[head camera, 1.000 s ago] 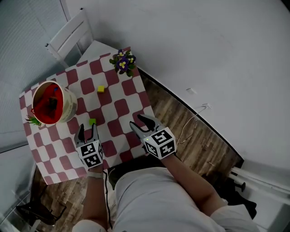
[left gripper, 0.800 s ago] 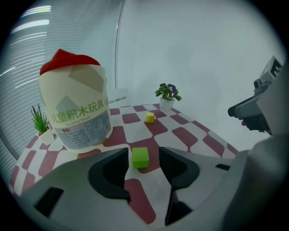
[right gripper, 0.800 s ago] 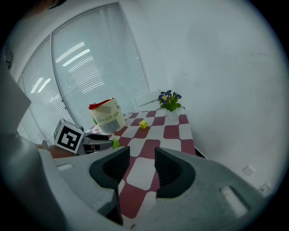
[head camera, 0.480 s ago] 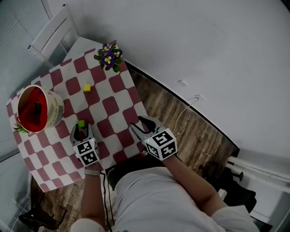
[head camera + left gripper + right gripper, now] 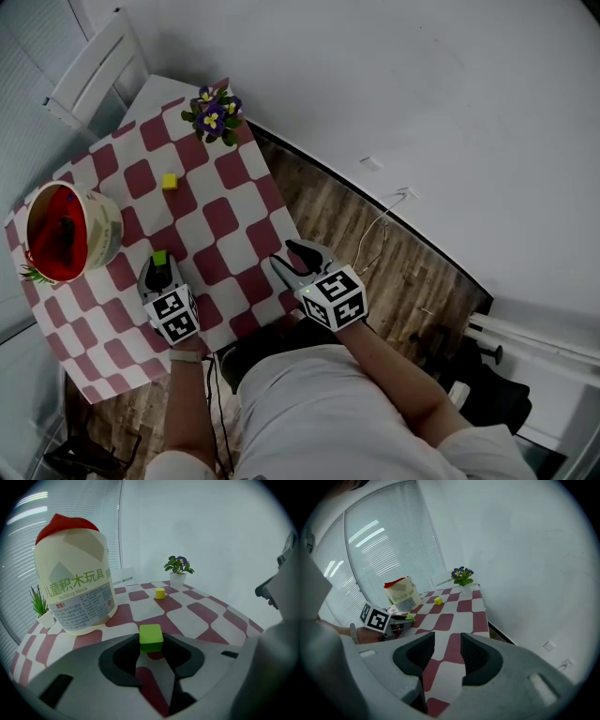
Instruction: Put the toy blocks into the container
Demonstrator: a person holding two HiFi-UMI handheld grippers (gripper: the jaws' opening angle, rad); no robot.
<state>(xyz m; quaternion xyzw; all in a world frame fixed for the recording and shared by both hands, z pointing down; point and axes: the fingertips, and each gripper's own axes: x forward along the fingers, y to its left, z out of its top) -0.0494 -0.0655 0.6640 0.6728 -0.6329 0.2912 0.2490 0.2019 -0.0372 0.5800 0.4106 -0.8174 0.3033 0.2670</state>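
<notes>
On red-checked bench (image 5: 246, 246): small yellow toy cube (image 5: 170, 181), lying loose.
Left gripper (image 5: 151, 649): fingers pinching small green toy cube (image 5: 151, 638).
Right gripper (image 5: 446, 645): fingers apart, empty.
Cream round container (image 5: 105, 228): neither cube inside yet.

Small table (image 5: 230, 225), red-and-white check cloth. Cream container (image 5: 106, 228) stands upright near one edge, its inside red. Small green potted plant (image 5: 34, 275) just beside the container. Yellow block (image 5: 170, 182) lies apart from the container. Purple-flowered pot (image 5: 212, 114) stands farther from the container, at a corner.
</notes>
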